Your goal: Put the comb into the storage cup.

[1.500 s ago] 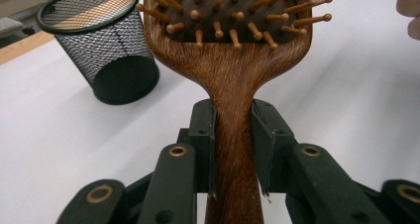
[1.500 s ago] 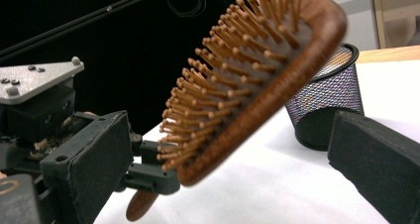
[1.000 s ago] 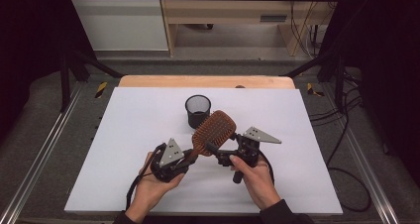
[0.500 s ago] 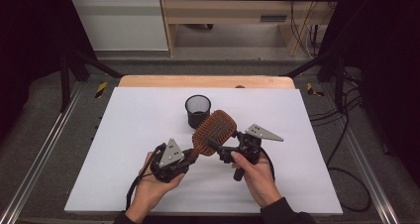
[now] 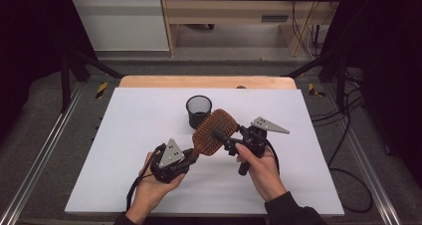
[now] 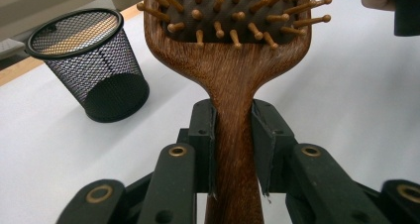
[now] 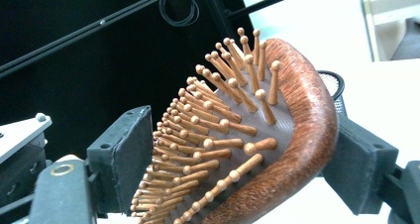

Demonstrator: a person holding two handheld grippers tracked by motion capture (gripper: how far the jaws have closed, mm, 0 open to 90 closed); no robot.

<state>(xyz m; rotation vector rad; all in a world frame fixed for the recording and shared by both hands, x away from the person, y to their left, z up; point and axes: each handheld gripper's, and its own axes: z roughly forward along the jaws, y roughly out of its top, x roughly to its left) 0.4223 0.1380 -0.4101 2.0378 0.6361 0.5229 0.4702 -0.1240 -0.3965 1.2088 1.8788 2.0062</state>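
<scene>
Right gripper [image 5: 225, 138] jaws have just been closing in on the head of the brown wooden paddle hairbrush with peg bristles [image 5: 213, 132] — a second ago still spread wide around it, now noticeably narrower. In the right gripper view one pad sits against the rounded wooden back [image 7: 302, 135], the other black pad [image 7: 126, 149] at the bristle tips, so touching or very nearly so; can't tell if any real squeeze is there yet. Looks like a handover or a two-handed regrip in the making: second hold going on before the first lets go, probably.

Left gripper [image 5: 188, 159] hasn't budged, clamped on the narrow wooden handle [image 6: 233, 149] right below the neck — both pads flat against the wood in the left gripper view. Hands basically in the same spot as before too.

Brush is up off the white table top [image 5: 124, 135], held in the air between the two hands, just in front of the small black wire-mesh cup [image 5: 199, 111] and not touching it. Long axis runs diagonally in the high view: handle end low and toward the person's left, head up and away to the right, tilted upward a bit. Bristles facing roughly toward the right gripper's side. Guessing the cup is where it ends up, handle first maybe, but that's just a guess.
</scene>
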